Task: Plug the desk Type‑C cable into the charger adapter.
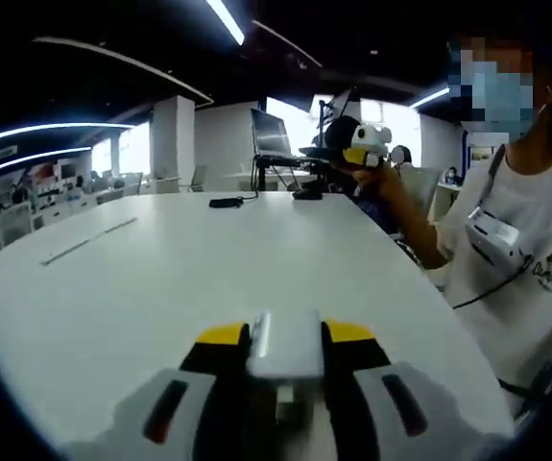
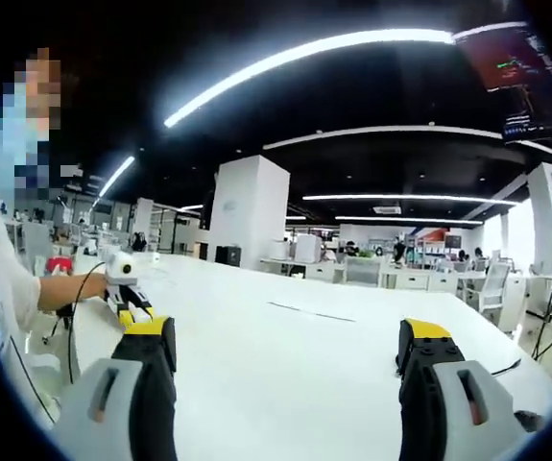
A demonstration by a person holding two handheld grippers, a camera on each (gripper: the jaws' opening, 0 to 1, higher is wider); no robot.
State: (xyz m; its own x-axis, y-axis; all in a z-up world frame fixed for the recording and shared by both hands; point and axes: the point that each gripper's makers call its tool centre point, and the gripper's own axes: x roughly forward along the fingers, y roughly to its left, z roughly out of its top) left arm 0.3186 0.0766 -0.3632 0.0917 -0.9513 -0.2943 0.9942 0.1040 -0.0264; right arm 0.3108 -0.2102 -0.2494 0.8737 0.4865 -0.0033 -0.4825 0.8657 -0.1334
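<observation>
Two views are running, and in the left gripper view the left gripper (image 1: 285, 360) is rising from six o'clock, its yellow-tipped jaws pressing in on a white charger adapter (image 1: 285, 353) and holding it over the near edge of the white table (image 1: 160, 279). Out at about eleven o'clock a black cable (image 1: 226, 202) is lying on the far side of the tabletop, well apart from the adapter; whether it is the Type-C lead is too small to tell. At one o'clock the right gripper (image 1: 362, 154) is showing in a person's hand (image 1: 383, 181).

Over in the right gripper view, the left gripper (image 2: 127, 288) is sitting at nine o'clock, while the right gripper (image 2: 290, 351) is standing with jaws spread wide apart, nothing between them, above the table (image 2: 285, 384).
</observation>
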